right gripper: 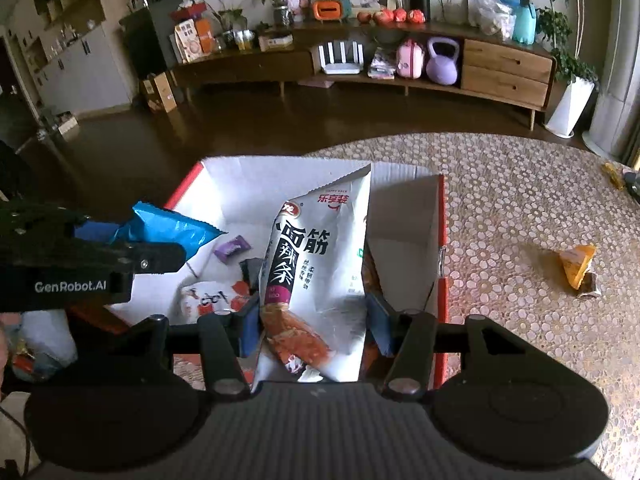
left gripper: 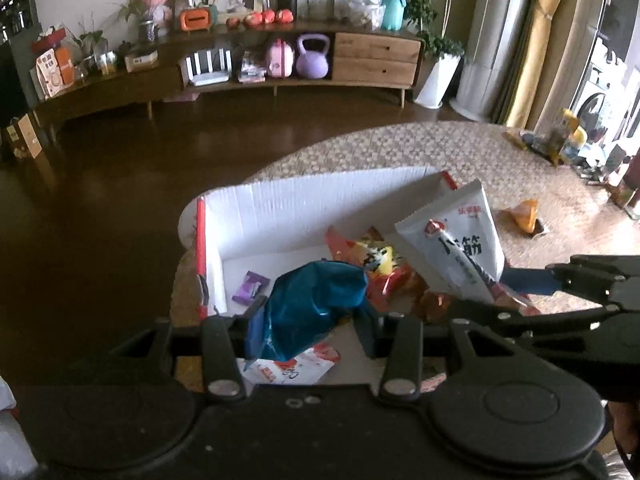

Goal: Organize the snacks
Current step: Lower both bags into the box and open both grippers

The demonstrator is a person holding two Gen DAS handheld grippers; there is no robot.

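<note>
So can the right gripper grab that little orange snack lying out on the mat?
Probably not right now: its fingers are already shut on the white spicy-strip bag over the box. The orange snack packet lies unobstructed on the mat, so dropping the bag first should free it.

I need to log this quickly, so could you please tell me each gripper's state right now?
Left gripper: closed on a crinkly blue plastic snack bag.
Right gripper: closed on a white foil snack bag.

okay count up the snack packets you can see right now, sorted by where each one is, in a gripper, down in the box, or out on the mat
Held in grippers: 2, blue foil packet, white printed bag
Down in the white box: 3, purple candy, orange-yellow packet, white-red packet
On the woven mat: 1, yellow packet
Total: 6
</note>
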